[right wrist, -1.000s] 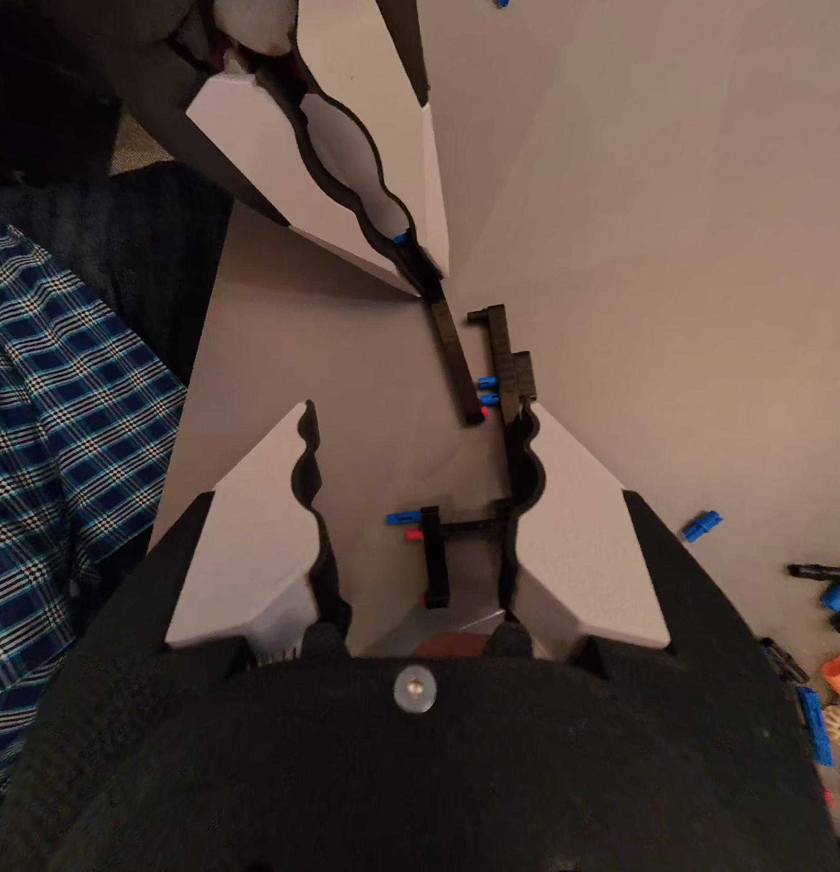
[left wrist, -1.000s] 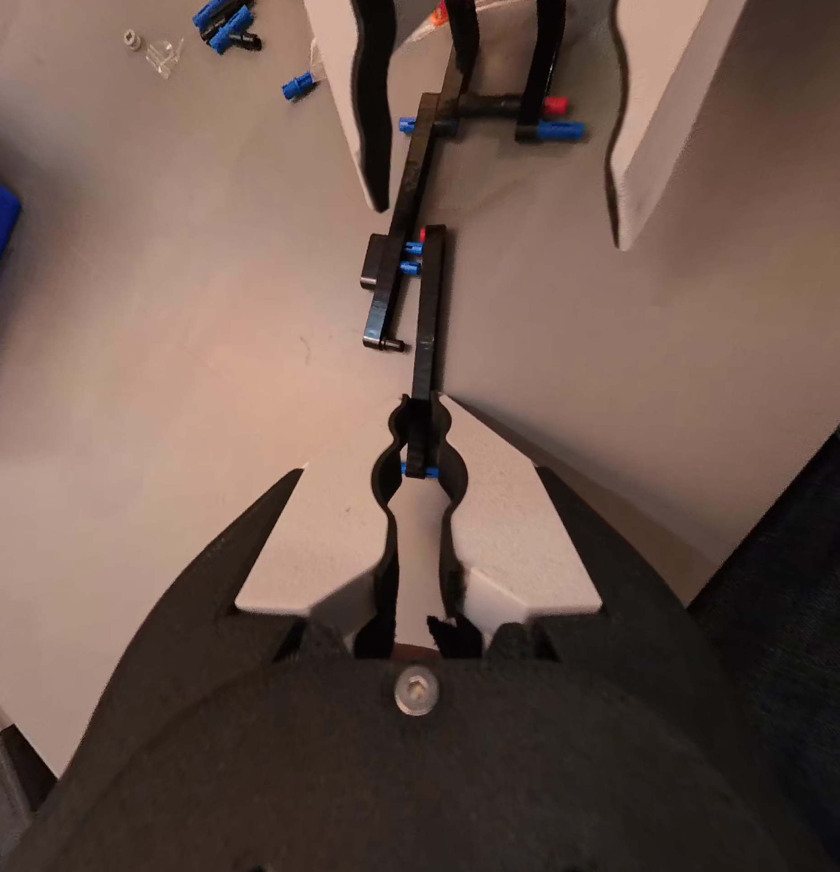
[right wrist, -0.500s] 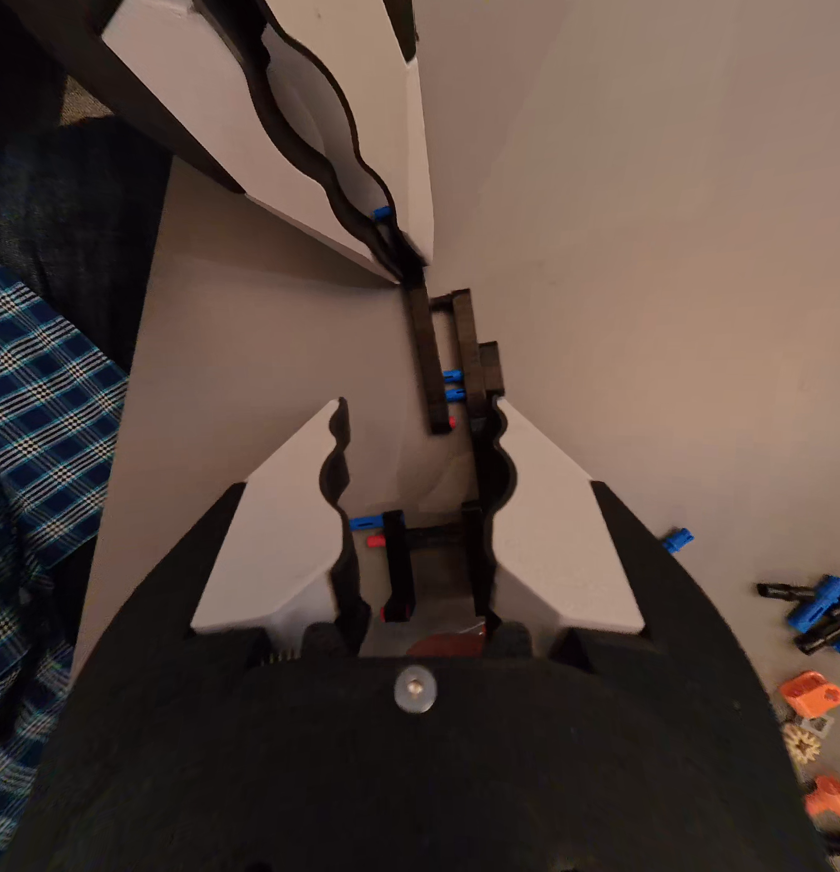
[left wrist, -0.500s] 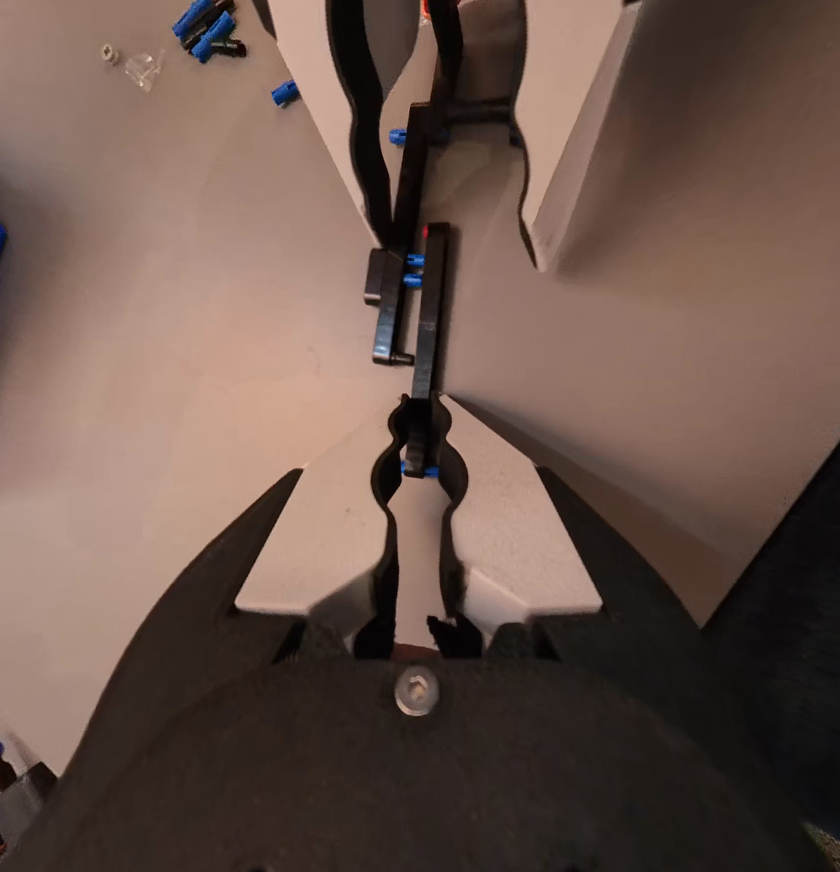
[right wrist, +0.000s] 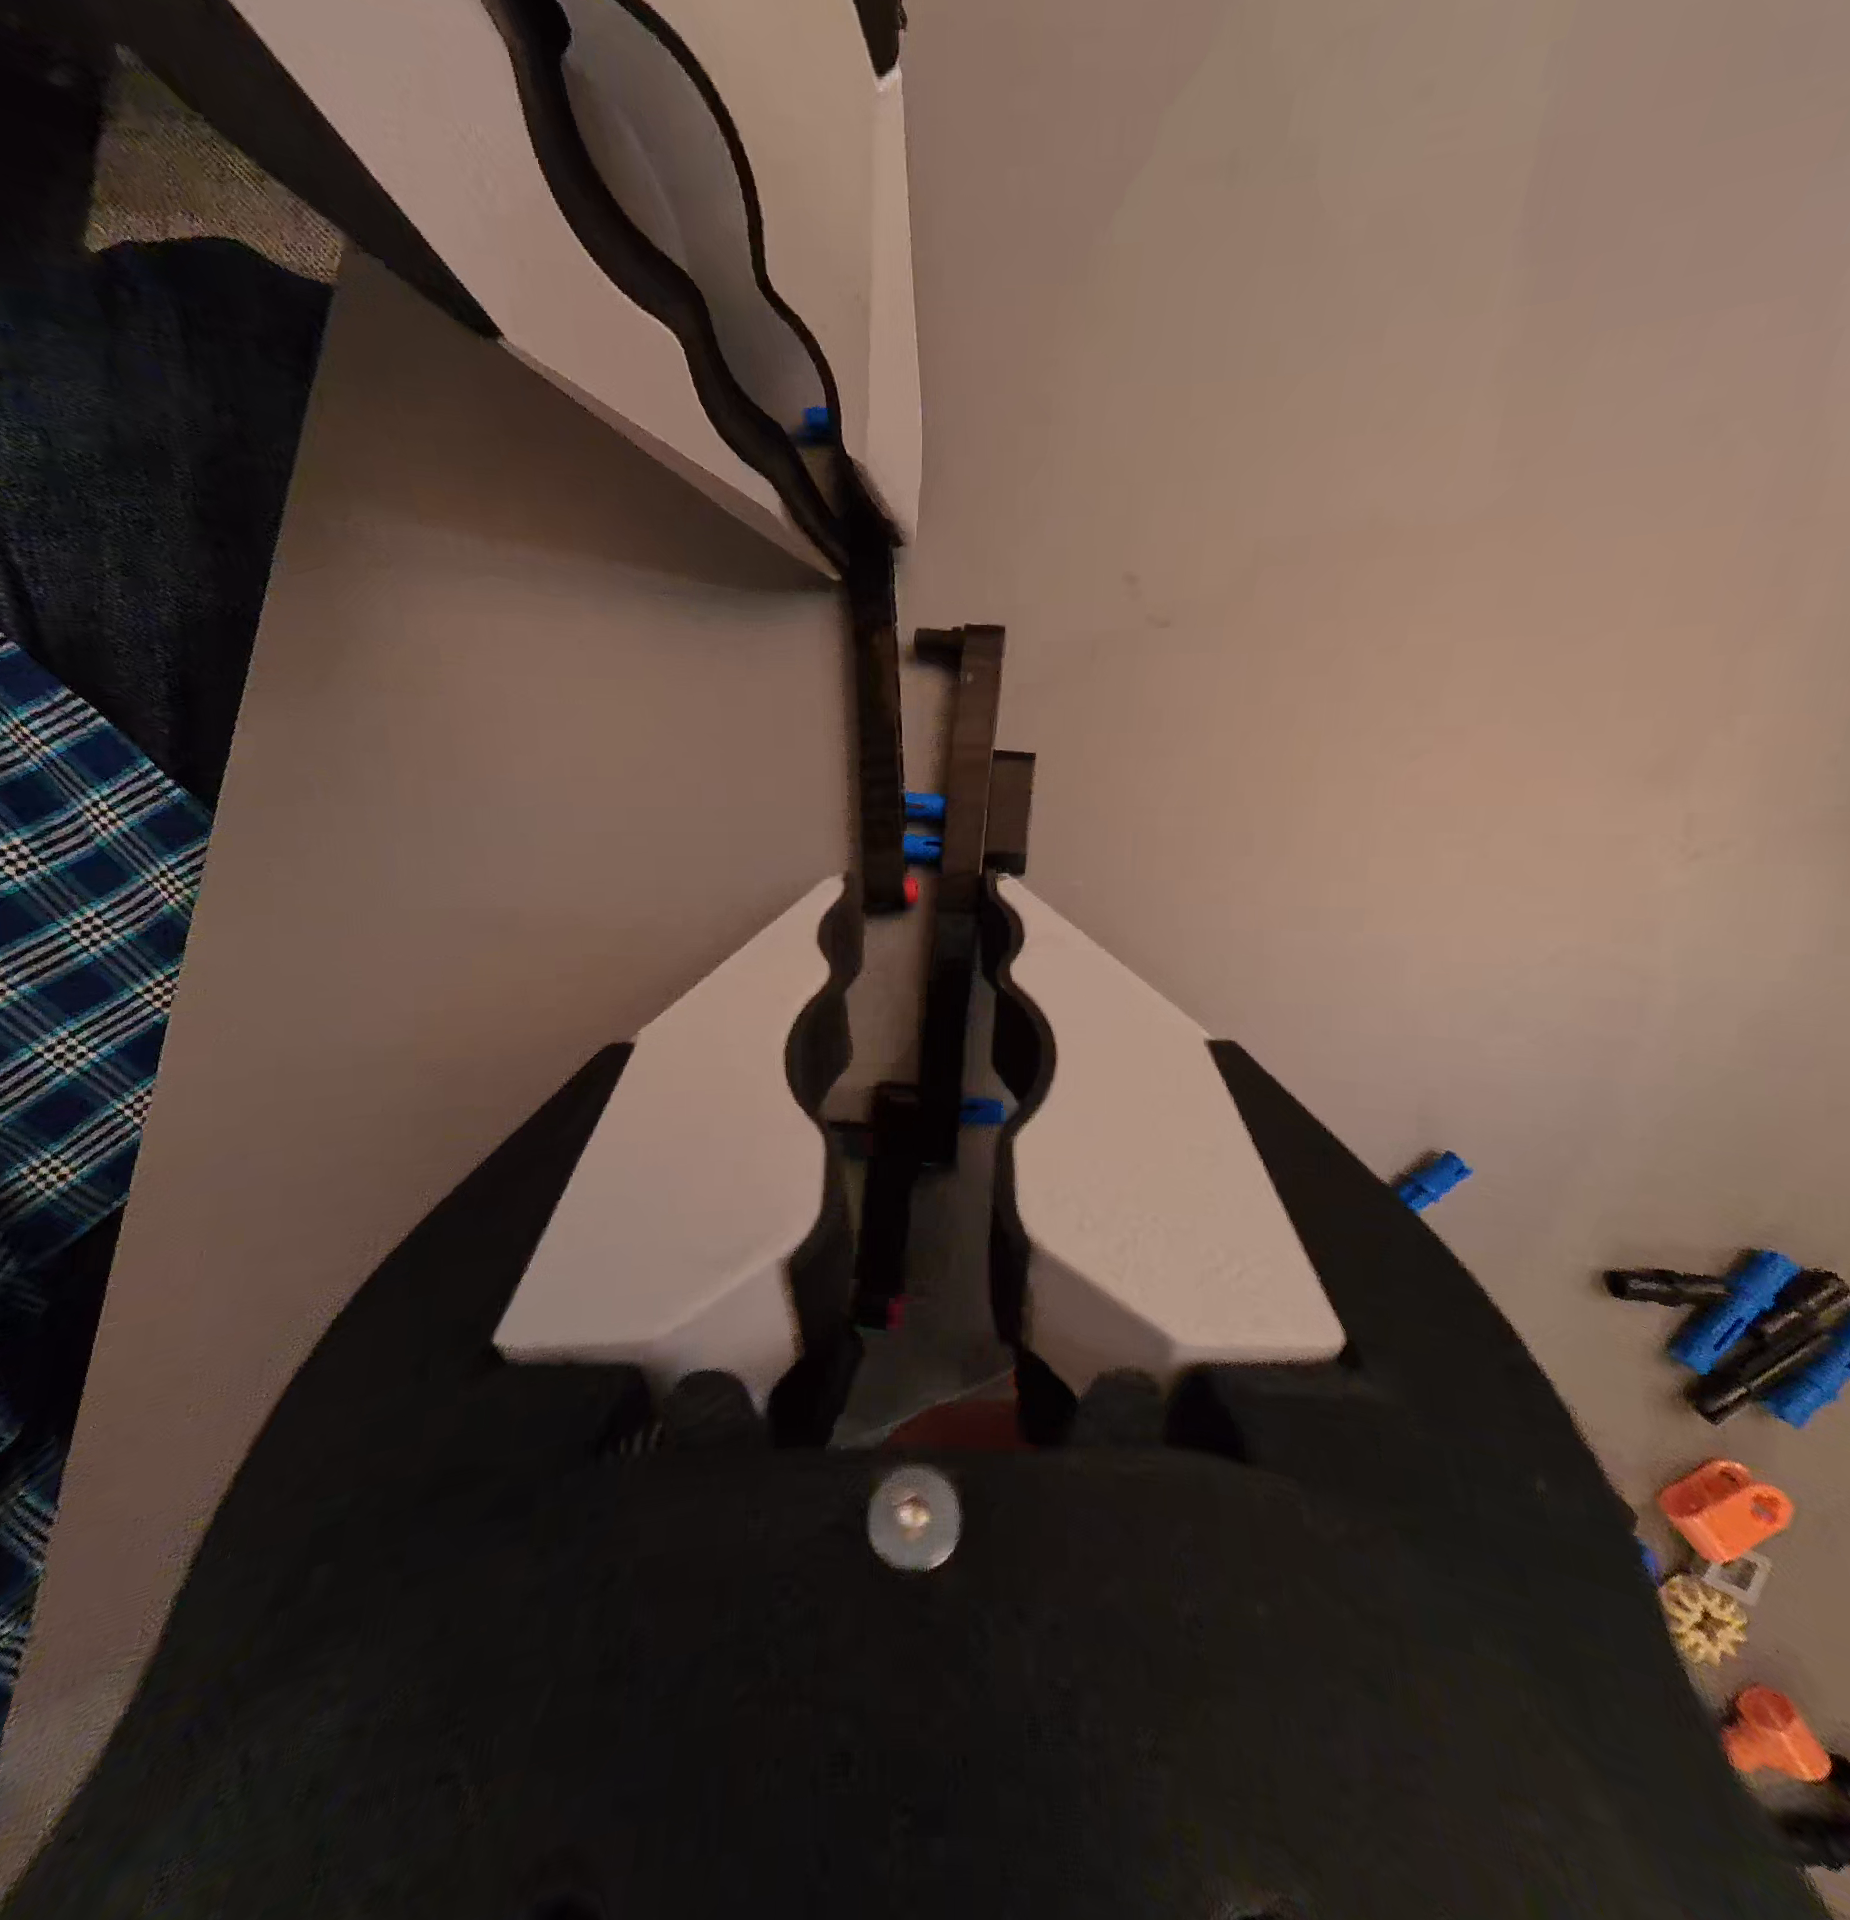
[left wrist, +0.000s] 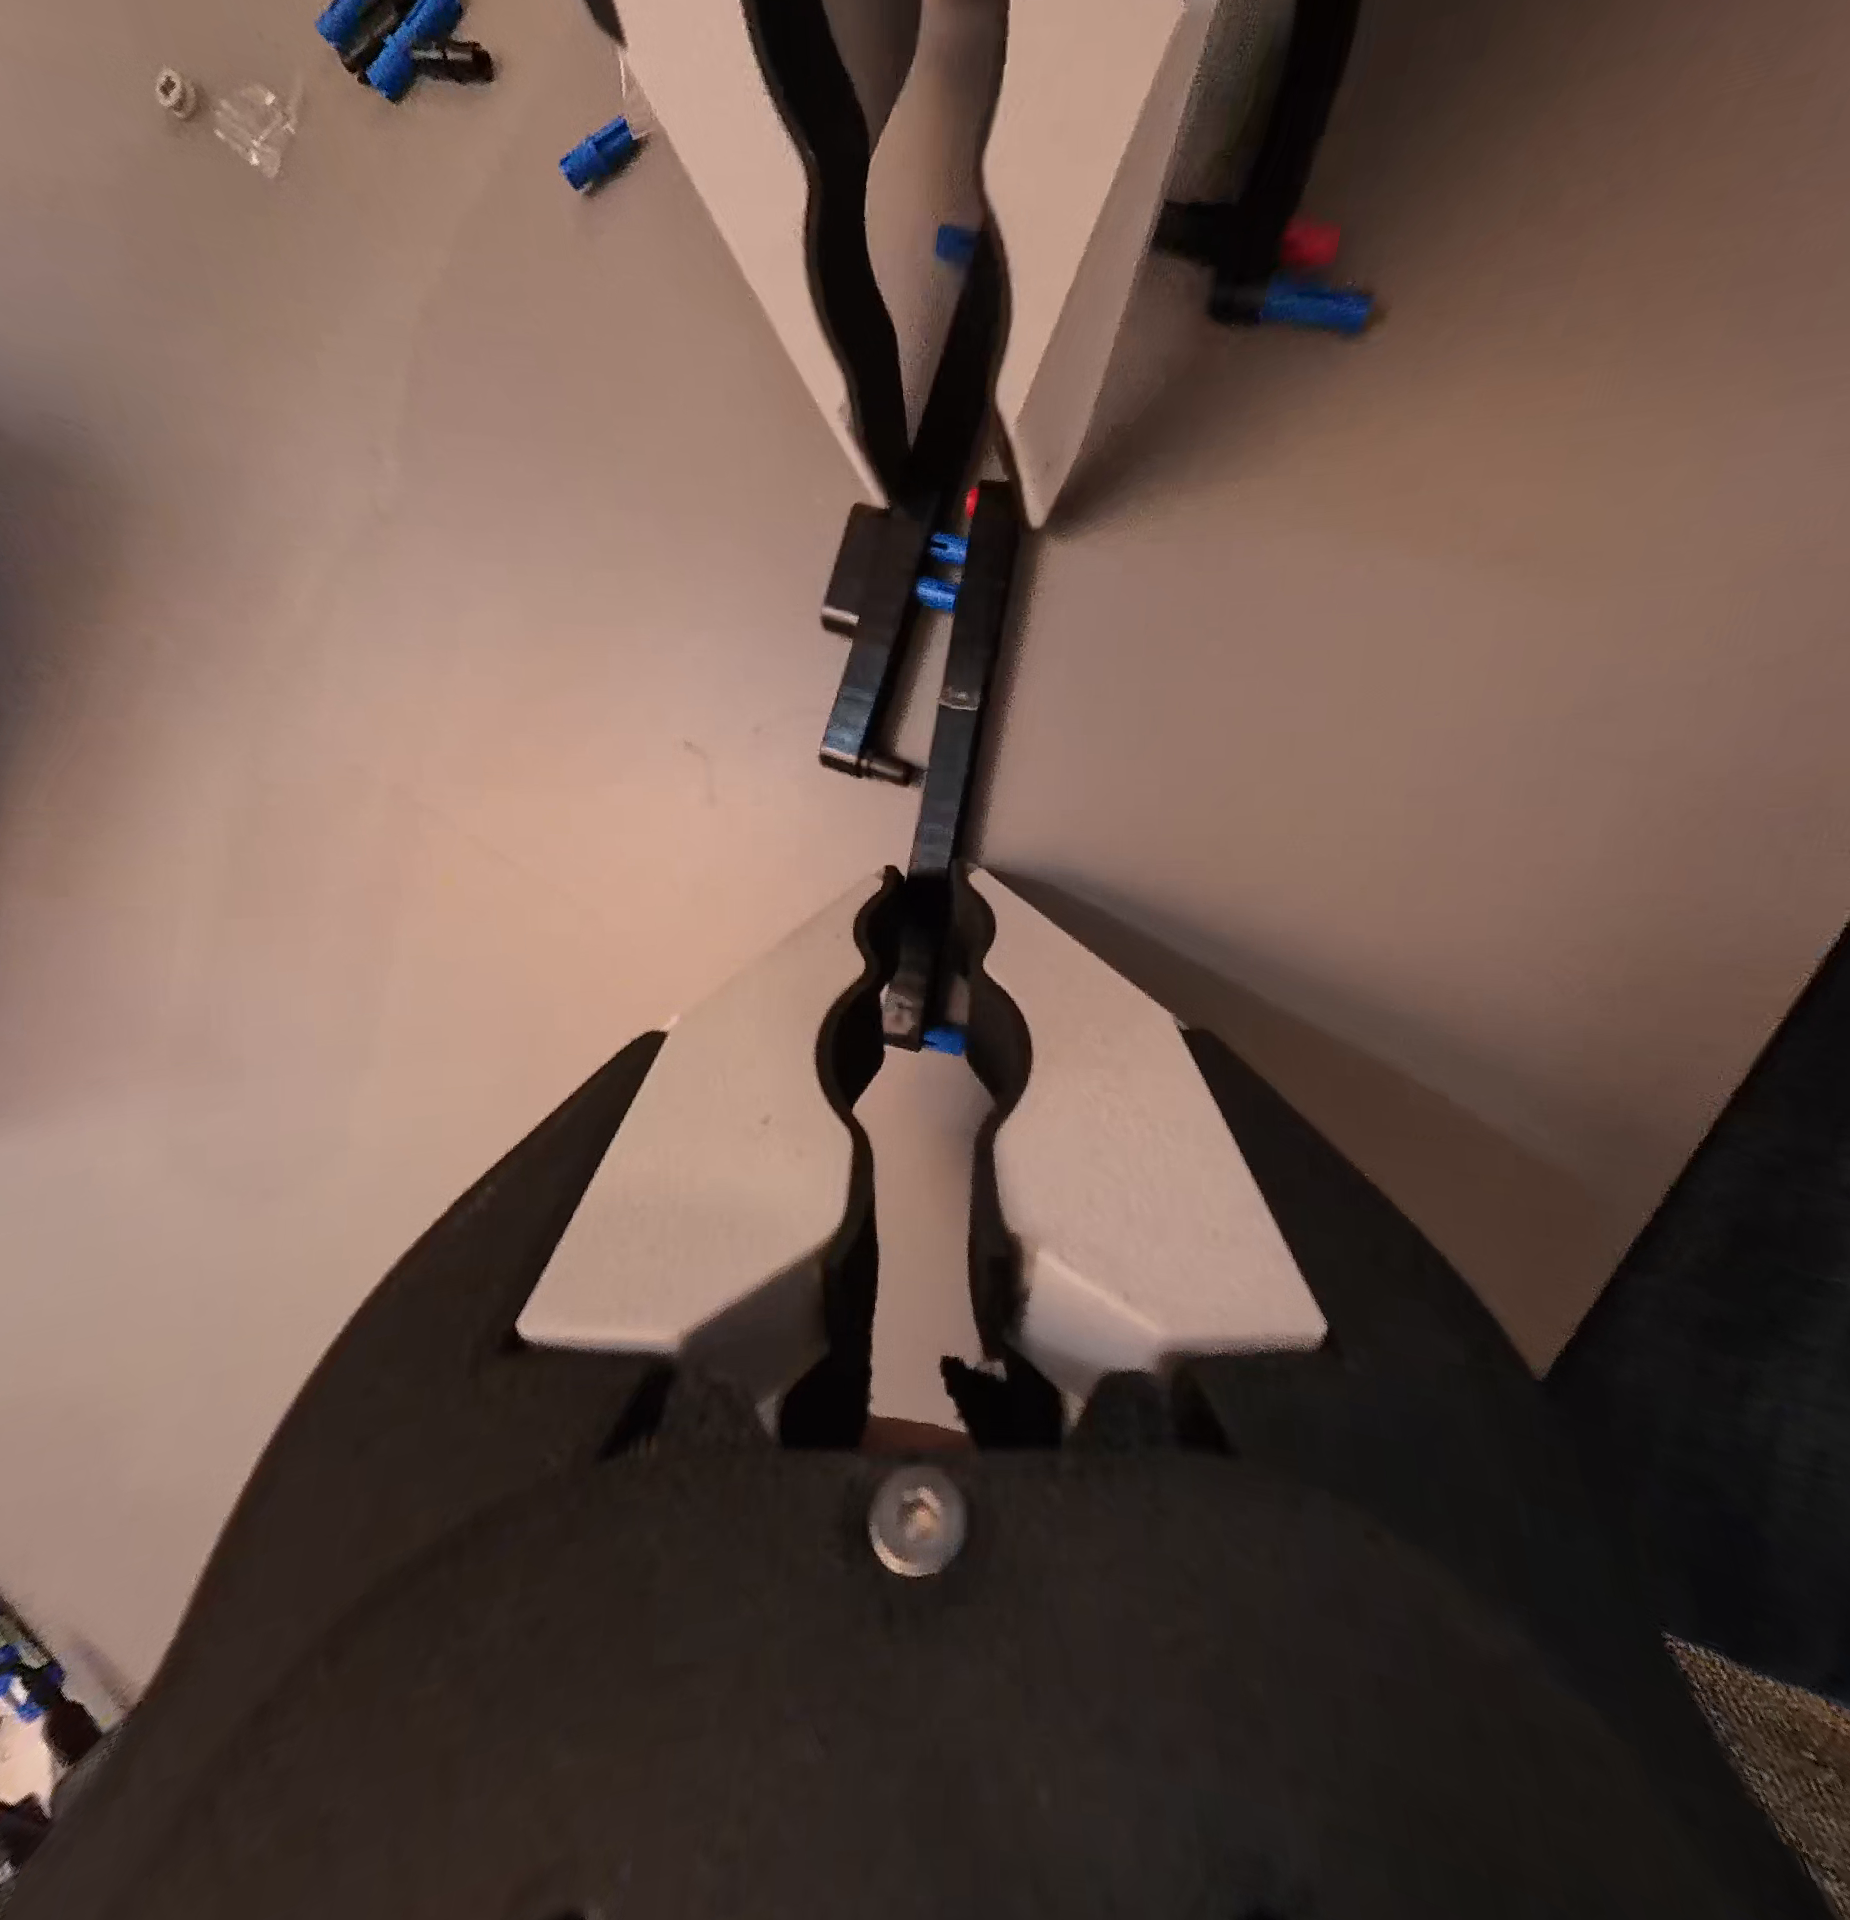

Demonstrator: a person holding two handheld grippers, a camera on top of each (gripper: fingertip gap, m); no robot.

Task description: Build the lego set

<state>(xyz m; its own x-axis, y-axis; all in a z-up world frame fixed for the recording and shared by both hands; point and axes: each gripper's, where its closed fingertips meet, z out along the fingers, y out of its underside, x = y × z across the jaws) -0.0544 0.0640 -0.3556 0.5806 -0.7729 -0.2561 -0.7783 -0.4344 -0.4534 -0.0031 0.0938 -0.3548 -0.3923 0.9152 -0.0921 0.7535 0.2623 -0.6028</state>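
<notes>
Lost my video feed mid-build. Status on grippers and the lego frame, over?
Left hand-held gripper shut on black beam. Right hand-held gripper closed around second beam. Blue pins join both beams. Nothing blocking; loose parts off aside.

The left gripper point(left wrist: 926, 883) has its jaws pinched nearly together at the tips, clamping a thin black beam point(left wrist: 952, 769). The right gripper point(right wrist: 921, 904) faces it tip to tip, its jaws narrowed around another black beam point(right wrist: 947, 997), though firm contact is unclear.
</notes>
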